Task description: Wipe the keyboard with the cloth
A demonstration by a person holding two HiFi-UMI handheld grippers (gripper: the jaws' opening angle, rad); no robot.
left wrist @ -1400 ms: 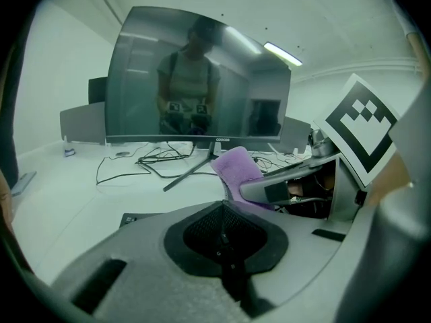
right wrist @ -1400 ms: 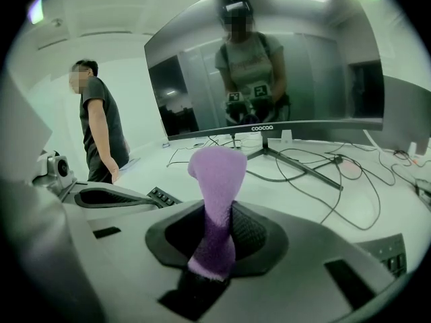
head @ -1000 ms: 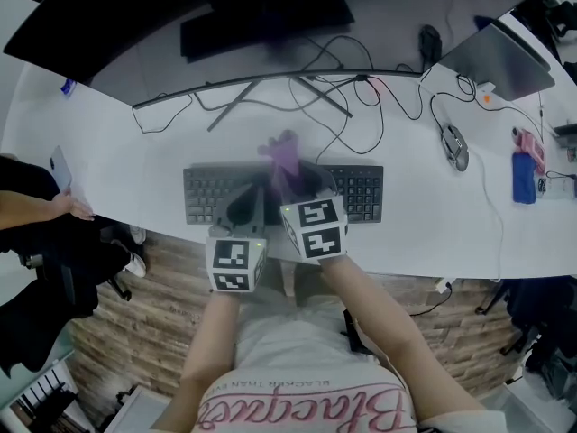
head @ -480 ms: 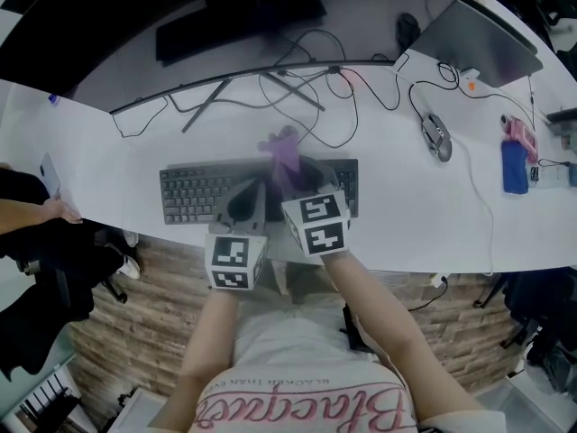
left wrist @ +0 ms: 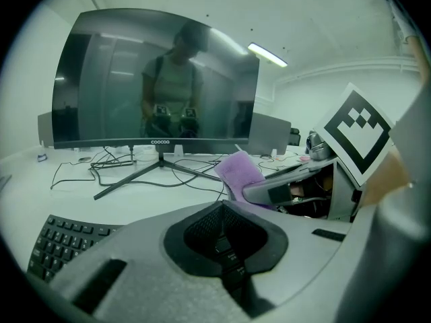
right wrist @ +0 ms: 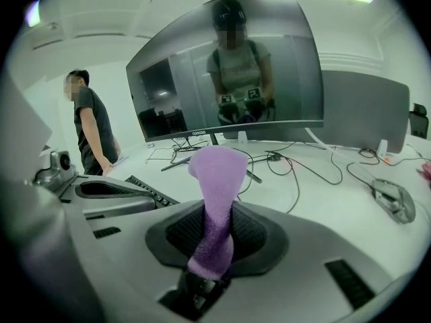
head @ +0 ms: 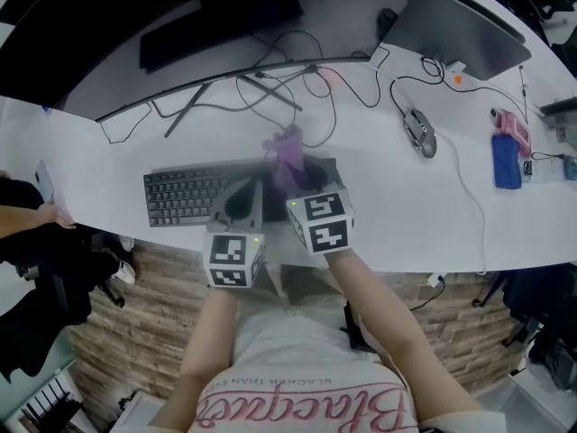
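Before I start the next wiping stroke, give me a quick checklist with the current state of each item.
1. Cloth gripped: ok. The right tongs are shut on the purple cloth, which stands up out of the jaws.
2. Left tongs free: ok. Jaws together, nothing between them.
3. Keyboard reachable: ok. It lies flat on the desk directly ahead of both tongs, and its left keys are bare.
4. Cloth touching the keys: cannot tell. The head view is blurred there and the tongs cover the keyboard's right part.
5. Bystander's hand out of the way: ok. It is at the desk's left edge, apart from the keyboard.
6. Mouse out of the path: ok. It is off to the right.
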